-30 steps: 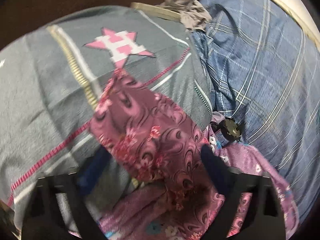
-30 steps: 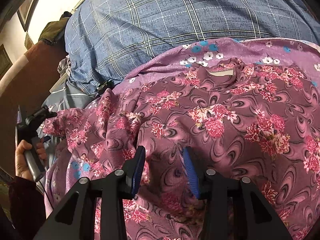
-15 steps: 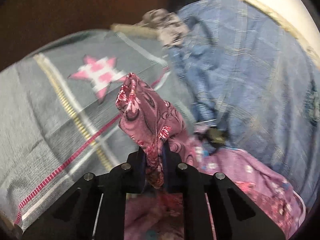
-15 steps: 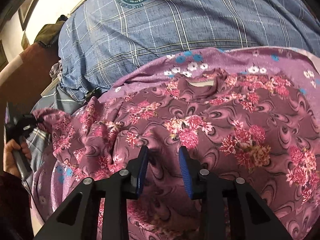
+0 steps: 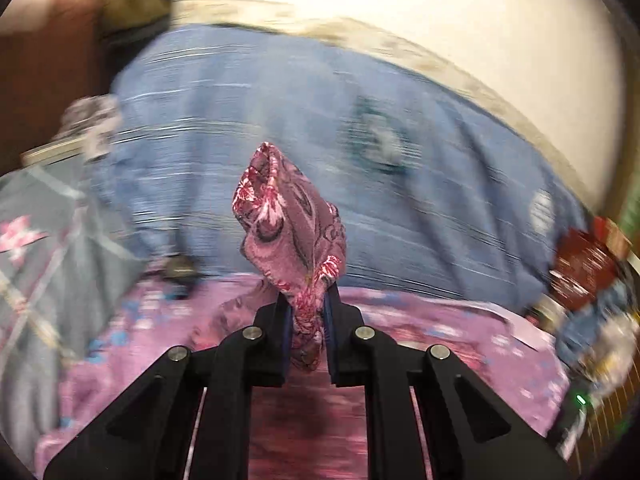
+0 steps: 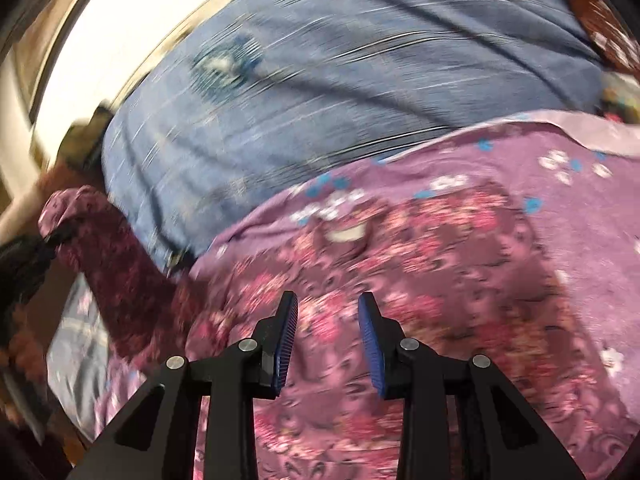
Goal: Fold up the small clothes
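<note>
In the lower half of the right view, the flowered dress (image 6: 400,280) is spread flat on a purple sheet (image 6: 560,184), with its sleeve (image 5: 294,224) pinched in the closed left gripper (image 5: 306,320). The right gripper (image 6: 328,340) is held open above the dress, empty. The sleeve should be laid inward, flat and without twist. Behind, a blue checked blanket (image 5: 248,112) and a pale wall (image 5: 360,0) are seen, blurred.

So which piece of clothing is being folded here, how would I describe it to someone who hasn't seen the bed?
Start at the big blue checked blanket across the back of the bed. In front of it lies a lilac sheet with small white and blue flowers, and on that sheet is the garment. It is the darker mauve one with black swirls and pink flower clusters, one end pinched in the left tongs.
</note>
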Demonstrator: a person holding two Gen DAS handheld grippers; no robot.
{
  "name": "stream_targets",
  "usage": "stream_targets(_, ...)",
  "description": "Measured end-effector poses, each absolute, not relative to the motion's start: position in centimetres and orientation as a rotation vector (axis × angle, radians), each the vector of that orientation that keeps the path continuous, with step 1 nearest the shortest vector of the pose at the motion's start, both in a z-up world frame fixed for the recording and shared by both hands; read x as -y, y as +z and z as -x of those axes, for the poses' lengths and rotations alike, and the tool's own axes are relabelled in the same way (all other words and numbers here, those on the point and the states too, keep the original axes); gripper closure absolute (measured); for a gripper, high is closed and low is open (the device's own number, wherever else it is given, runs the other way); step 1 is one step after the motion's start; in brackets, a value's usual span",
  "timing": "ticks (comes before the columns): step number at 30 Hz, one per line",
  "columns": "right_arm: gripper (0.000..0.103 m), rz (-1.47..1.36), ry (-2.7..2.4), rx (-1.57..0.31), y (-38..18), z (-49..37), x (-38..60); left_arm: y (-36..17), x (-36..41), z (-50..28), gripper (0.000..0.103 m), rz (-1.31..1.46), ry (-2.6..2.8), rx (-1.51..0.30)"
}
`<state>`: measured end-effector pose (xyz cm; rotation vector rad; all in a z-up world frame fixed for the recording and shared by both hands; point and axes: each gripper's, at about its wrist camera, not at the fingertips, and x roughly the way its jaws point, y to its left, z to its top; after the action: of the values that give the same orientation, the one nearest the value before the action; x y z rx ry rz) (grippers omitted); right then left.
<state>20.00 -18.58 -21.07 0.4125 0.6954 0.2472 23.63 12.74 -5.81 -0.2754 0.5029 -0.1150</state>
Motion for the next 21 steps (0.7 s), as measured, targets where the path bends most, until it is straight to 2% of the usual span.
stream_targets(3,0.069,-0.501,0.181,-0.677,-20.9,-20.2,21.8,-5.9,-5.9,-23.7,0.092,0.227,-0.258,-0.534)
stream_targets(5,0.068,-0.543,0.134,-0.664,-21.0,-20.2,23.6,-6.6,-1.4,-23.7,0.087,0.193,-0.358,-0.570)
stream_targets(6,0.068,-0.561,0.118,-0.660,-21.1,-20.3,24.4,-7.1,0.9,-23.7,0.072,0.170,-0.418,-0.593)
stream_targets(7,0.068,-0.586,0.097,-0.657,-21.2,-20.4,25.3,-7.5,2.7,-23.6,0.053,0.142,-0.478,-0.626)
stream_targets(10,0.066,-0.636,0.068,-0.658,-21.4,-20.5,27.2,-6.7,4.0,-22.7,0.042,0.101,-0.574,-0.611)
stream_targets(11,0.064,-0.653,0.068,-0.664,-21.5,-20.5,27.7,-6.1,2.8,-22.5,0.035,0.118,-0.582,-0.583)
stream_targets(12,0.058,-0.668,0.073,-0.671,-21.7,-20.7,28.1,-5.4,1.1,-22.2,0.017,0.157,-0.578,-0.549)
stream_targets(13,0.052,-0.686,0.086,-0.678,-21.8,-20.7,28.3,-4.9,-1.1,-22.2,0.011,0.205,-0.556,-0.517)
stream_targets(16,0.038,-0.700,0.123,-0.715,-22.1,-21.2,28.0,-4.6,-7.1,-23.0,0.010,0.307,-0.406,-0.494)
stream_targets(21,0.037,-0.633,0.079,-0.810,-23.6,-22.9,27.4,-10.0,-15.2,-26.0,0.010,0.386,-0.095,-0.650)
